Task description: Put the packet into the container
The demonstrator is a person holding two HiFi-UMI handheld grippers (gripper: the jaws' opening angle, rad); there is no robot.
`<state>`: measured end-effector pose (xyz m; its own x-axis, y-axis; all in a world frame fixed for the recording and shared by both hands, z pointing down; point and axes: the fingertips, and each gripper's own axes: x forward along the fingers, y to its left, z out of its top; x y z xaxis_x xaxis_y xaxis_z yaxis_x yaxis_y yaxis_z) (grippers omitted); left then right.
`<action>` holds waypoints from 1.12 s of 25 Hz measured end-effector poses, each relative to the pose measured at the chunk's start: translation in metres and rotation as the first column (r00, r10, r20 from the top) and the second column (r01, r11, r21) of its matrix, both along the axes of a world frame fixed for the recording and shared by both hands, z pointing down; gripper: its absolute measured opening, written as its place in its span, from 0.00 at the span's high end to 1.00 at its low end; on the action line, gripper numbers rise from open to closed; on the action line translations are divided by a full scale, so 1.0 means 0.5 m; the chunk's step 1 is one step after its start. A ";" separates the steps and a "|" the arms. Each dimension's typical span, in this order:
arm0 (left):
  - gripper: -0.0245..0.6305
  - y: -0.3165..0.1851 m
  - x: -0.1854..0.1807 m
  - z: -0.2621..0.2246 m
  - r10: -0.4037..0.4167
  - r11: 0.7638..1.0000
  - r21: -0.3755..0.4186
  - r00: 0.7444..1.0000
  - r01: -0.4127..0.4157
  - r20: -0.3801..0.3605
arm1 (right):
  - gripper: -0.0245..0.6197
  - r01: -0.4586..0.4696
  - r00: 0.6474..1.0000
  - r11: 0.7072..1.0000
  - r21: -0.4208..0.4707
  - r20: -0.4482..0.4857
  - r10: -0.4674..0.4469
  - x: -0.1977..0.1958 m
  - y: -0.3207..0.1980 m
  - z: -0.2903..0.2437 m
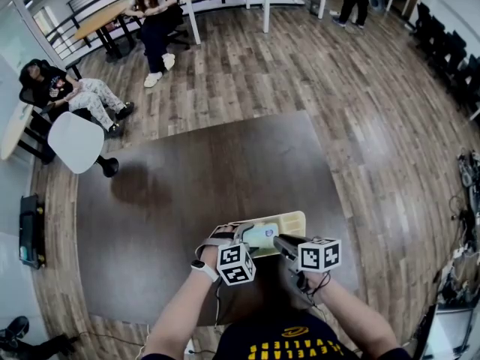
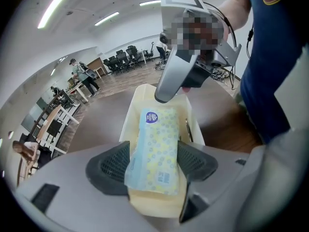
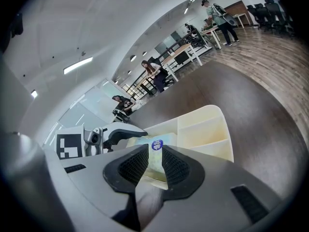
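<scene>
A pale blue and yellow patterned packet (image 2: 157,151) with a round blue logo lies lengthways in a cream divided container (image 2: 128,117) on the dark table (image 1: 187,171). My left gripper (image 2: 153,154) stands open and wide, with the packet between its pads. My right gripper (image 3: 154,164) is shut on the packet's (image 3: 153,149) logo end, and its tip (image 2: 166,96) meets the far end in the left gripper view. In the head view both grippers (image 1: 244,236) (image 1: 279,241) are over the container (image 1: 294,219) at the near table edge, with the packet (image 1: 260,236) between them.
The container's side compartments (image 3: 207,129) lie to the right, and a thin metal piece (image 2: 188,129) sits in one. A white chair (image 1: 75,141) and seated people are beyond the table's far left corner. Desks stand further back on the wood floor.
</scene>
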<state>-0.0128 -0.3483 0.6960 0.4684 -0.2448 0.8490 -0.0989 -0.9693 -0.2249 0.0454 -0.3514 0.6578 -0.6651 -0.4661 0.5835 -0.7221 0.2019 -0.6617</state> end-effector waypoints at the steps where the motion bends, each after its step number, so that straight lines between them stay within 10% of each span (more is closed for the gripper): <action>1: 0.52 0.001 -0.003 -0.003 -0.016 1.000 -0.006 1.000 0.016 -0.008 | 0.82 0.000 1.000 1.000 0.000 -0.002 0.000 0.002 0.001 0.000; 15: 0.52 0.023 -0.032 -0.078 -0.287 0.957 -0.102 0.937 0.272 -0.199 | 0.82 -0.003 1.000 1.000 0.021 -0.008 0.003 0.009 0.015 -0.019; 28: 0.65 0.114 -0.036 -0.171 -0.672 0.739 -0.471 0.580 0.482 -0.461 | 0.82 -0.024 0.998 0.987 0.161 -0.048 0.032 0.024 0.051 -0.078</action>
